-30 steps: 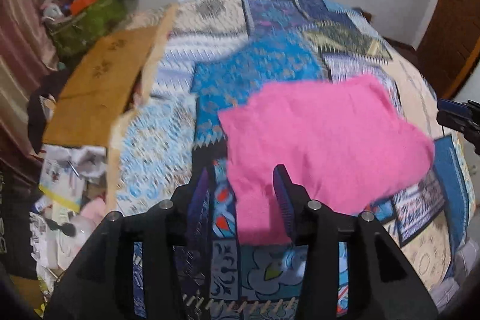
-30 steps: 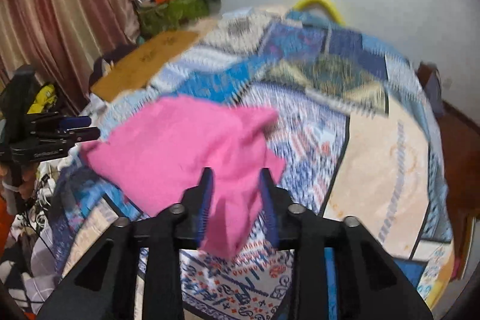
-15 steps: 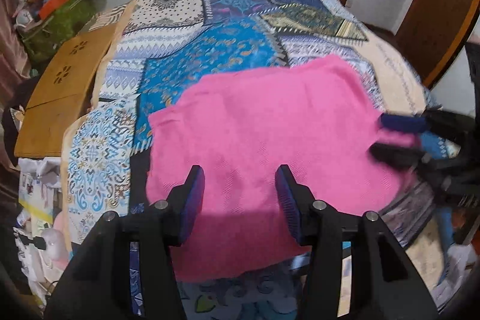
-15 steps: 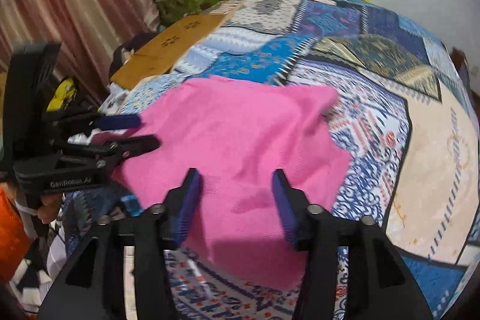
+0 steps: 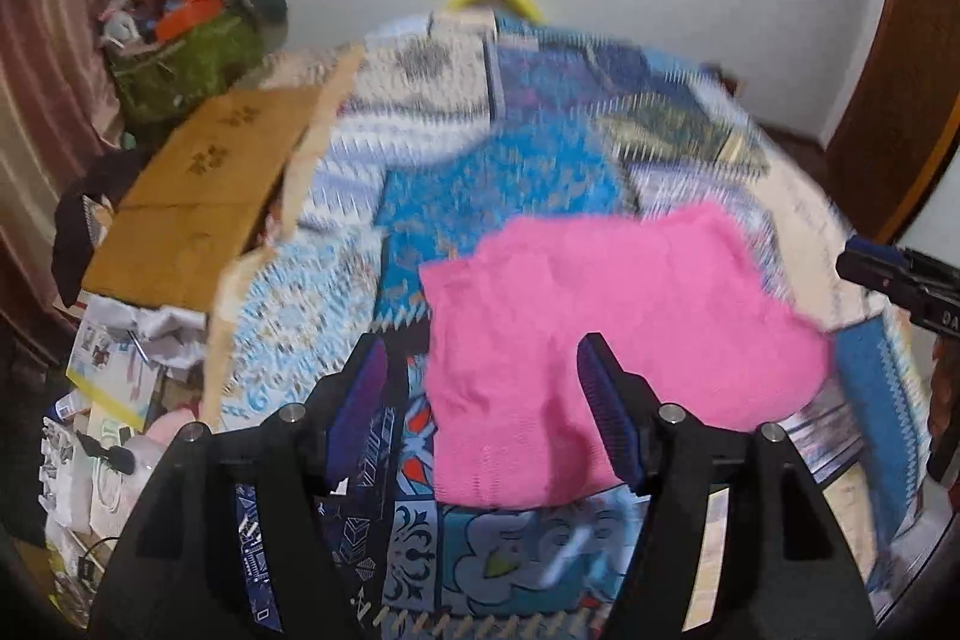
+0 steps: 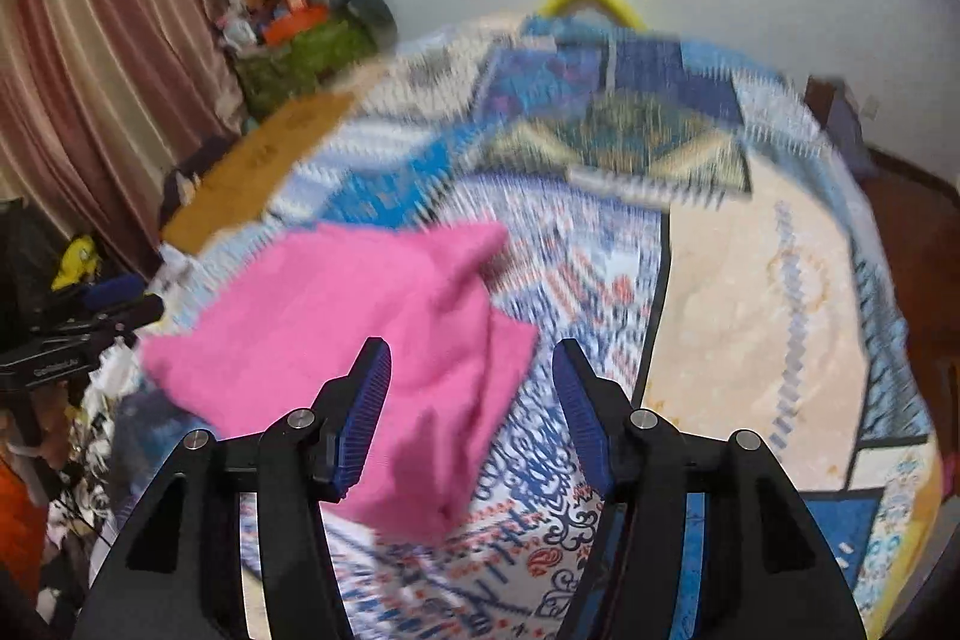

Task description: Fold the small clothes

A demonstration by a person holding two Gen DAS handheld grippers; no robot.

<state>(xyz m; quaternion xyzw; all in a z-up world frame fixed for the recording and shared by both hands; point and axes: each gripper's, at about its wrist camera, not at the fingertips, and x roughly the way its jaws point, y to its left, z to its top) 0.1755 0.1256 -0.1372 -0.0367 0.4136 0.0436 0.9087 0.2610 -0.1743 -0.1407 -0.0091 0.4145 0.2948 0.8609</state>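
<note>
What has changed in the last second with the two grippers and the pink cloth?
Half a second ago both grippers were low over the pink cloth. Now the left gripper and the right gripper have pulled back from it, and their jaws stand wider open. Neither took hold of it. The cloth still lies loose on the patterned bedspread, its shape near the same as a second ago.

1. The pink knitted cloth garment (image 5: 606,340) at frame centre looks soft and matt.
2. The blue patchwork printed cotton bedspread (image 5: 498,196) looks matt.
3. The left gripper (image 5: 483,394) has matt black plastic arms, ribbed blue pads (image 5: 606,409) and shiny metal screws.
</note>
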